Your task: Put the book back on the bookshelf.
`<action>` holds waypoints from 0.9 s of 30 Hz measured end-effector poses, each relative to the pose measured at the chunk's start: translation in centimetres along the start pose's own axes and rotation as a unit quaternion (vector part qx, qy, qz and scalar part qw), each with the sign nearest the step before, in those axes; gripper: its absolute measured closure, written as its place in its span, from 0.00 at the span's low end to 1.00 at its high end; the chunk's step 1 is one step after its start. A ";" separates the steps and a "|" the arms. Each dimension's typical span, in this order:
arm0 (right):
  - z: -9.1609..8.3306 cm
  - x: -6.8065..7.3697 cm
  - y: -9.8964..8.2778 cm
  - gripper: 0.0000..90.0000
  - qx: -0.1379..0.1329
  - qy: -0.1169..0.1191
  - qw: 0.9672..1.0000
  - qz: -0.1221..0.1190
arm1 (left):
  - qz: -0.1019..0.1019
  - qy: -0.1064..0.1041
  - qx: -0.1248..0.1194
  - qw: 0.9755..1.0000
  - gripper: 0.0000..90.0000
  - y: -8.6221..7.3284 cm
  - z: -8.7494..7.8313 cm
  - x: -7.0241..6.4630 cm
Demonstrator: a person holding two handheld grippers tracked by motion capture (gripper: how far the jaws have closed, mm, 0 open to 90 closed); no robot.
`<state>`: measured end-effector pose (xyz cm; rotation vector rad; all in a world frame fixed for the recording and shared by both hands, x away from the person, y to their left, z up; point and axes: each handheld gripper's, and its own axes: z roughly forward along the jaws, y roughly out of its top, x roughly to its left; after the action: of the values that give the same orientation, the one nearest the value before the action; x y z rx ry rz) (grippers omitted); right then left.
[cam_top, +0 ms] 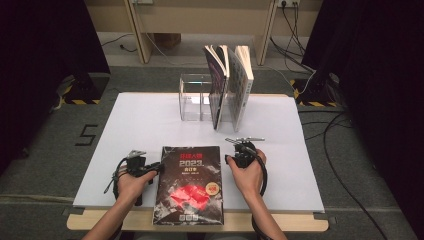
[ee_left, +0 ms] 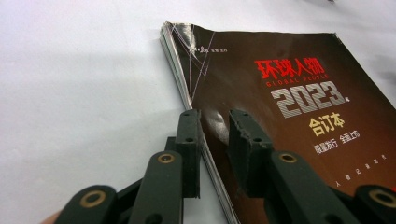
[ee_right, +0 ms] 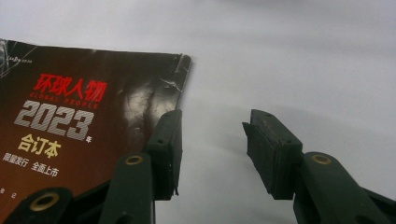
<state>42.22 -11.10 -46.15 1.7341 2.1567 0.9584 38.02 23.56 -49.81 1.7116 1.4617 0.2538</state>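
A dark magazine-style book (cam_top: 189, 185) with red and silver lettering lies flat at the front of the white table top (cam_top: 135, 125). My left gripper (cam_top: 156, 168) sits at its left edge. In the left gripper view the left gripper (ee_left: 215, 116) straddles the edge of the book (ee_left: 289, 93), one jaw on the table side and one over the cover, with a gap still showing. My right gripper (cam_top: 235, 156) is by the book's right edge. Seen from the right gripper view, the right gripper (ee_right: 214, 116) is open, one jaw at the edge of the book (ee_right: 70, 116), the other over bare table.
A clear plastic holder (cam_top: 194, 97) stands at the back middle of the table, with two or three upright books (cam_top: 232, 85) leaning at its right side. Cables (cam_top: 330, 140) run over the floor to the right.
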 end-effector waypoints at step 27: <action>2.5 -1.8 2.4 0.59 0.043 0.017 0.999 0.019 | 0.038 -0.053 0.033 0.997 0.80 -1.4 0.2 -3.6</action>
<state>46.02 -11.68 -47.04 1.8161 2.2249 0.9225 36.10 20.27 -49.59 1.8088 1.3432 0.1551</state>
